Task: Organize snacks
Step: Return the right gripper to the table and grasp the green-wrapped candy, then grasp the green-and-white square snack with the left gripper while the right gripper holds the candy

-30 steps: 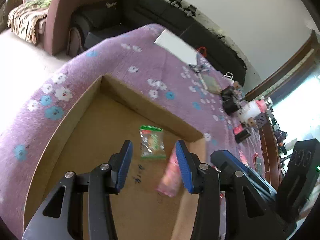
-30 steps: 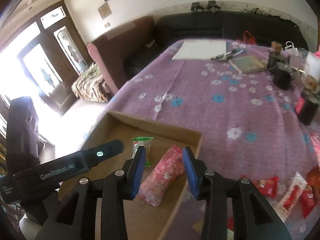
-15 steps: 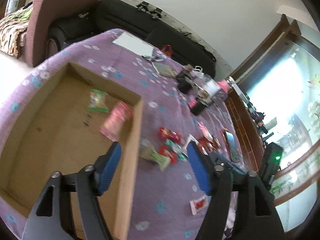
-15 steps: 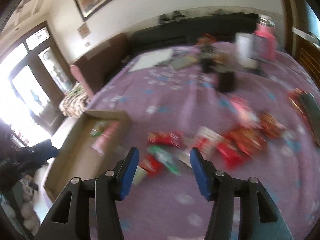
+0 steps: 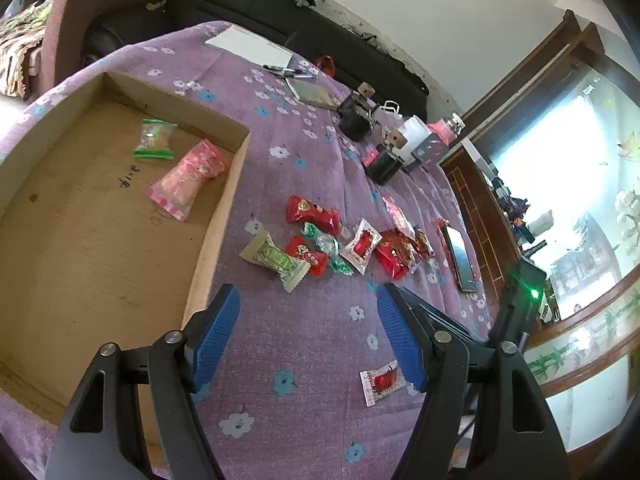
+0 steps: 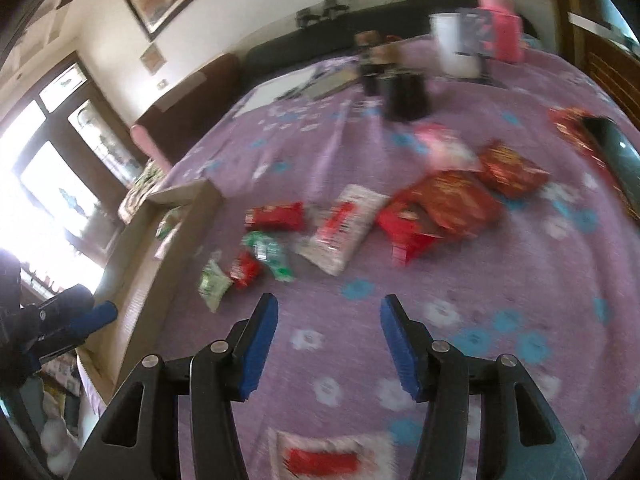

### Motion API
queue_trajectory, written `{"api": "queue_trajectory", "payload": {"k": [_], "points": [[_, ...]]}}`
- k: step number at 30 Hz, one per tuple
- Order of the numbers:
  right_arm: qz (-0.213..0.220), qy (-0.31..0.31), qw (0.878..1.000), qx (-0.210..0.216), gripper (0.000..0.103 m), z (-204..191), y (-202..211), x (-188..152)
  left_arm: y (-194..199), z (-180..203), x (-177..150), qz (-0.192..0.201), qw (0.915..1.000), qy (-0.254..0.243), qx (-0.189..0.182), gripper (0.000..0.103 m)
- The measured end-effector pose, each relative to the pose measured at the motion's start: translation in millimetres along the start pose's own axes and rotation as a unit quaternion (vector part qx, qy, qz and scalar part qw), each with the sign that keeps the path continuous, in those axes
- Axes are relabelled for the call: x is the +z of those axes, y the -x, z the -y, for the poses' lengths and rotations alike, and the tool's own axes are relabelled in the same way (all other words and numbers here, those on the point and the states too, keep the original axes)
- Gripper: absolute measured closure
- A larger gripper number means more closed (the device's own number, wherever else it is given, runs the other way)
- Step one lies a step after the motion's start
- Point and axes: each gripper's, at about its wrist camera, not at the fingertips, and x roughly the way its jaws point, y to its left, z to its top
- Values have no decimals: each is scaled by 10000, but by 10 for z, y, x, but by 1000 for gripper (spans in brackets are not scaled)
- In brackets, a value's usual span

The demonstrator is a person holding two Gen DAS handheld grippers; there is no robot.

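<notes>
Cardboard box [image 5: 100,240]: pink packet [image 5: 188,178], green packet [image 5: 154,140] inside
Left tongs [image 5: 308,336]: wide (empty)
Right tongs [image 6: 328,340]: wide, above desk [image 6: 500,280]

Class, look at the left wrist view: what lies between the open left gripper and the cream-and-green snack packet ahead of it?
Only bare purple floral cloth separates the left gripper from the cream-and-green snack packet.

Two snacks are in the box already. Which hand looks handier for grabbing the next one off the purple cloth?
Probably the left gripper: open, empty, pointing at the green-and-white wrapped snack just ahead, beside the cardboard box. The right gripper is open too.
</notes>
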Motion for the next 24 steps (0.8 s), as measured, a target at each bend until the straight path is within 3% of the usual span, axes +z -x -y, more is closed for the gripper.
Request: {"api": "queue_trajectory", "payload": {"k": [9,11,13,24], "points": [[-136,513,9983,-256,50,-418,-546,428,50,-82,2,24,9999,23,141,32],[-298,571,9973,-338,60,-433,-676,430,49,-77,17,21,9999,-1,153,32],[-478,559,9968,-323,79,-397,-757,379,39,-60,27,9,9999,-38,138,32],[-332,100,9993,-134,79,58,-317,27,-490,159,98,-483,9979,-383,189,33]]}}
